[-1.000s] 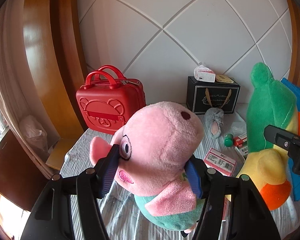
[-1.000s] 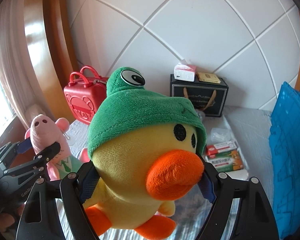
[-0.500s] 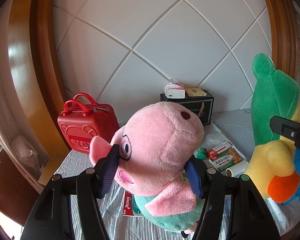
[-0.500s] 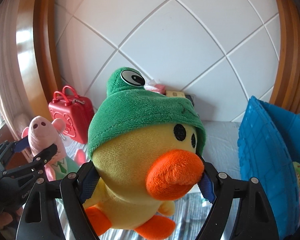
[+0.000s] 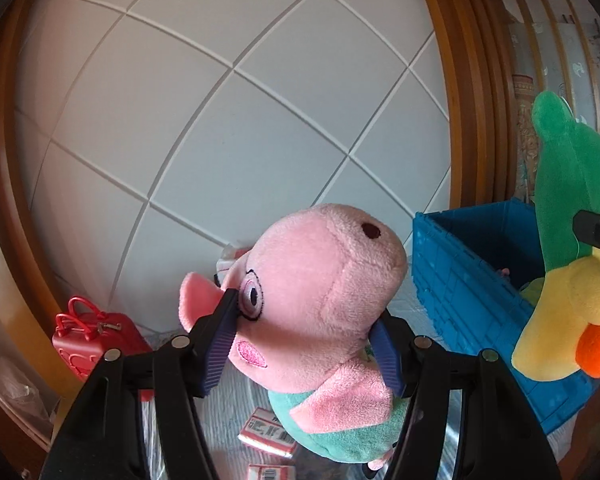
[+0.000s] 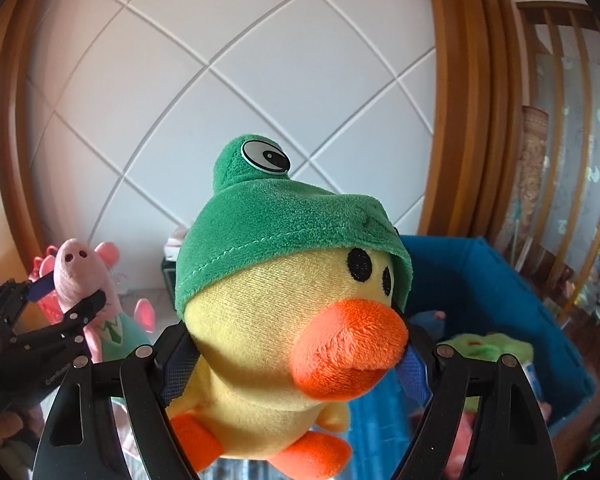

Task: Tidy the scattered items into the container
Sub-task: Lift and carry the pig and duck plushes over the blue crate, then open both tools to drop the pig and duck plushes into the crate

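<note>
Left wrist view: left gripper (image 5: 302,346) is clamping the pink pig plush (image 5: 320,280) by the head, blue pads pressing both sides, snout tilting up-right, teal shirt hanging below. Pig is being held in the air above striped bedding (image 5: 236,400), just left of the blue crate (image 5: 468,292). Red toy suitcase (image 5: 92,340) is sitting far left; small red-white boxes (image 5: 266,434) are lying underneath.

Right wrist view: right gripper (image 6: 296,368) is squeezing the yellow duck plush (image 6: 268,320) at its body; green frog hood, orange beak and feet. Duck is hanging in front of the crate, which is holding a green plush (image 6: 488,346).
</note>
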The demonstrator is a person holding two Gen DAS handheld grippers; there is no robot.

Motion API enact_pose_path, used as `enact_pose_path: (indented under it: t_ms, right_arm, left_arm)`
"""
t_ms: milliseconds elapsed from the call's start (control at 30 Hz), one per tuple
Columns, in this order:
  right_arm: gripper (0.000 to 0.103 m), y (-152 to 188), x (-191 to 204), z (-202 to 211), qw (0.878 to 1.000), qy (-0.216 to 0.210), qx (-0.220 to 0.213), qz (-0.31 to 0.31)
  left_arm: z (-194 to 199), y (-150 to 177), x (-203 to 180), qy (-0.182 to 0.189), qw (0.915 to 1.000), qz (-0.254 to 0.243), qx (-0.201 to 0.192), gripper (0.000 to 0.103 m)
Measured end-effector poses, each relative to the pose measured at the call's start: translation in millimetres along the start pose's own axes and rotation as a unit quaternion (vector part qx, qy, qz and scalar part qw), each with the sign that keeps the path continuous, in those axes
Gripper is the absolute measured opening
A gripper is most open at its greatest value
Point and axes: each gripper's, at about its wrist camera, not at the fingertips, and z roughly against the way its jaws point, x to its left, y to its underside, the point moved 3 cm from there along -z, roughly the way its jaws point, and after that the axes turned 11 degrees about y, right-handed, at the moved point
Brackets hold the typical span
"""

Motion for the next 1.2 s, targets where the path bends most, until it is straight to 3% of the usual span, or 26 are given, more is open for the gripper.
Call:
enact_pose_path:
  t_ms: [200, 367, 500, 667, 833, 933, 1200]
  right_arm:
    - [0.083, -11, -130, 8, 0.998, 0.064, -0.015, 0.004]
    - [0.083, -6, -223, -13, 0.995, 0.104, 0.005, 0.014]
    - [0.083, 12, -274, -46, 0.993, 0.108, 0.036, 0.019]
    - [0.083, 48, -315, -92, 0.991, 0.104, 0.082, 0.019]
    - [0.083, 80, -327, -132, 0.983, 0.129, 0.115, 0.065]
    - [0.084, 94, -330, -152, 0.979, 0.13, 0.131, 0.083]
    - [0.084, 118, -334, -212, 0.968, 0.115, 0.19, 0.113]
  left_arm:
    - [-22, -68, -111, 0.034, 0.9985, -0.009, -0.042, 0.061]
    - [-51, -99, -209, 0.075, 0.9963, -0.014, -0.039, 0.061]
    - [-80, -89, -277, 0.099, 0.9947, -0.027, 0.001, 0.061]
    - [-127, -40, -344, 0.115, 0.9881, -0.062, 0.082, 0.061]
    - [-173, 8, -377, 0.118, 0.9769, -0.079, 0.16, 0.061]
    - [-184, 20, -385, 0.098, 0.9778, -0.093, 0.161, 0.061]
    - [-218, 19, -376, 0.096, 0.9762, -0.059, 0.186, 0.062]
